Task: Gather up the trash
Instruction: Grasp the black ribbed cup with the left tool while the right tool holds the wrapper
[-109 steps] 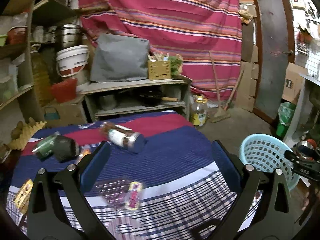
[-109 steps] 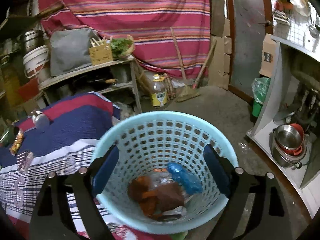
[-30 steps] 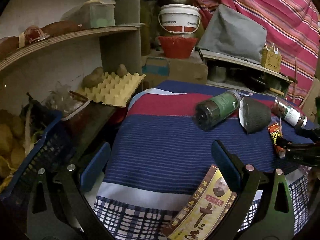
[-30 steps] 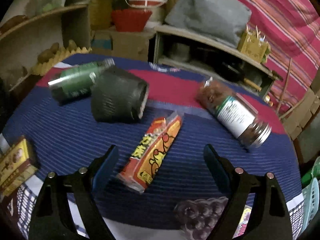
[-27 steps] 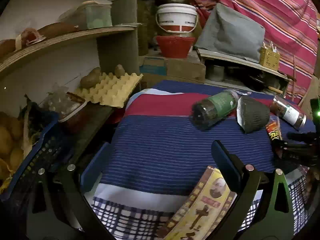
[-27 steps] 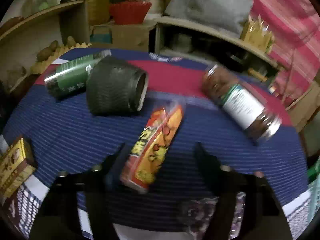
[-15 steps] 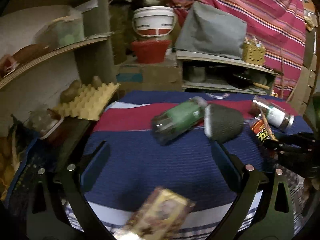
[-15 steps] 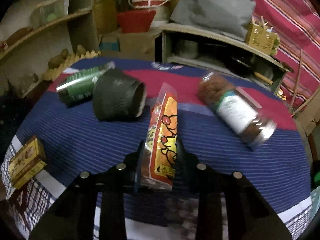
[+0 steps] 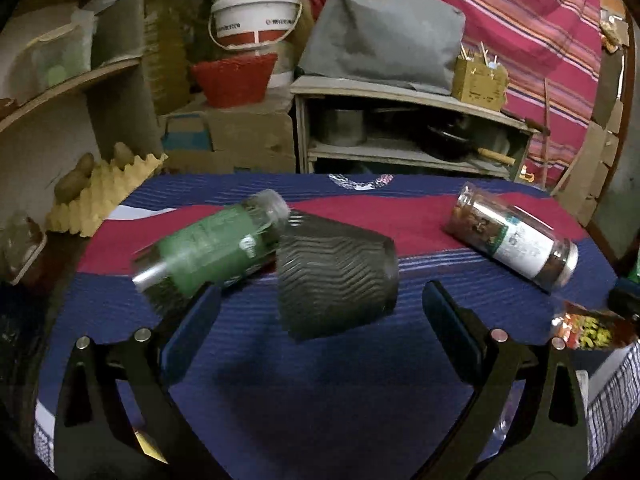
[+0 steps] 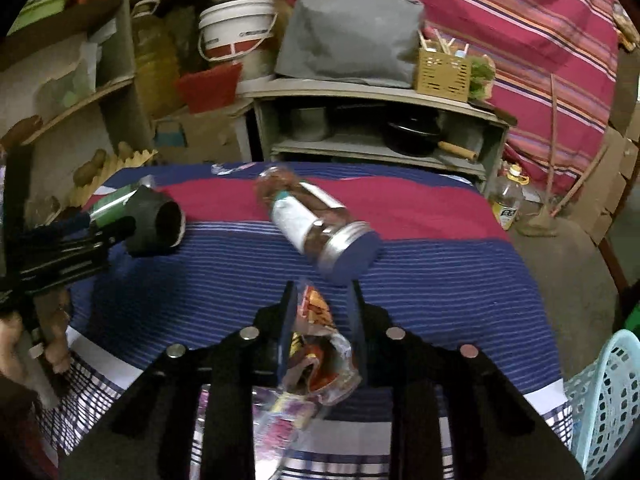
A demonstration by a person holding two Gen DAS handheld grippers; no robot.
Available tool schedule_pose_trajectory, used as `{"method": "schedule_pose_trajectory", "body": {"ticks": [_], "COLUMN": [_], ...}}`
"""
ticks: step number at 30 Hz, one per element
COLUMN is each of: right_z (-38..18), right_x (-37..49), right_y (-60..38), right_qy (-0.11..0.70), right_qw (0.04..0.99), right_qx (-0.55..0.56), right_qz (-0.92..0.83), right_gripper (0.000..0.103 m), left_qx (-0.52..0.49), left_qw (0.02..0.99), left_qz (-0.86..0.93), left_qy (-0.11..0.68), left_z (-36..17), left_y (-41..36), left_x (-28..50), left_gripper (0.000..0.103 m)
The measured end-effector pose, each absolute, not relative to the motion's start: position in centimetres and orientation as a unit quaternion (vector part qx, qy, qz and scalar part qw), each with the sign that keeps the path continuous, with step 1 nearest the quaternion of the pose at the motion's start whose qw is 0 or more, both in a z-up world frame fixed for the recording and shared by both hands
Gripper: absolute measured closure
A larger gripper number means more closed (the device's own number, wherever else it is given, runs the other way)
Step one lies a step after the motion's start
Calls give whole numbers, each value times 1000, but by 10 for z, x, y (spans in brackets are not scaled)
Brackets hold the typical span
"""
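Left wrist view: the left gripper [image 9: 320,320] has its jaws wide and empty, with the dark ribbed cup [image 9: 336,276] lying just ahead between them; it looks light and crushable, best taken across its body.

Right wrist view: the right gripper [image 10: 322,312] has just been closing; its jaws pinch the flimsy, crinkly snack wrapper [image 10: 316,344]. Only this view shows the blue basket [image 10: 604,392], right of the jaws.

No legible text anywhere. Grey band of print on white bucket [image 9: 256,10] at 12 o'clock, too blurred to read. Labels on green bottle [image 9: 212,248] and brown jar [image 9: 516,236] on the table illegible. Yellow characters on orange snack wrapper [image 10: 316,344], crumpled, unreadable. Yellow label on floor bottle [image 10: 506,200] unclear.
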State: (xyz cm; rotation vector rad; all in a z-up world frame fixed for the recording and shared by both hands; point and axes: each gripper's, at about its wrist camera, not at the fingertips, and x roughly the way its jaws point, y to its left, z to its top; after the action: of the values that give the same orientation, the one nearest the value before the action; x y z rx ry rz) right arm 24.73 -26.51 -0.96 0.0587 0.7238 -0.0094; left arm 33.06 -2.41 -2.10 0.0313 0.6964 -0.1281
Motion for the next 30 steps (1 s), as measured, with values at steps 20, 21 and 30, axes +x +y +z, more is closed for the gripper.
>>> {"method": "schedule_pose_trajectory", "body": {"ticks": [20, 21, 30], "right_z": [-39, -38, -60], "right_x": [234, 232, 223], "right_y": [-277, -277, -281], "right_qy": [377, 378, 411], "right_qw": [926, 926, 911], "right_qx": [14, 13, 25], "right_qz": [-1, -3, 3], "right_gripper": [52, 51, 50], "left_qx": [30, 35, 37], "left_qw": [924, 925, 933], "left_qz": [-94, -94, -85], "left_qy": [368, 365, 347], "left_z": [-40, -38, -13], "left_y": [-37, -37, -13], "left_x": [354, 349, 282], "left_gripper": [30, 30, 30]}}
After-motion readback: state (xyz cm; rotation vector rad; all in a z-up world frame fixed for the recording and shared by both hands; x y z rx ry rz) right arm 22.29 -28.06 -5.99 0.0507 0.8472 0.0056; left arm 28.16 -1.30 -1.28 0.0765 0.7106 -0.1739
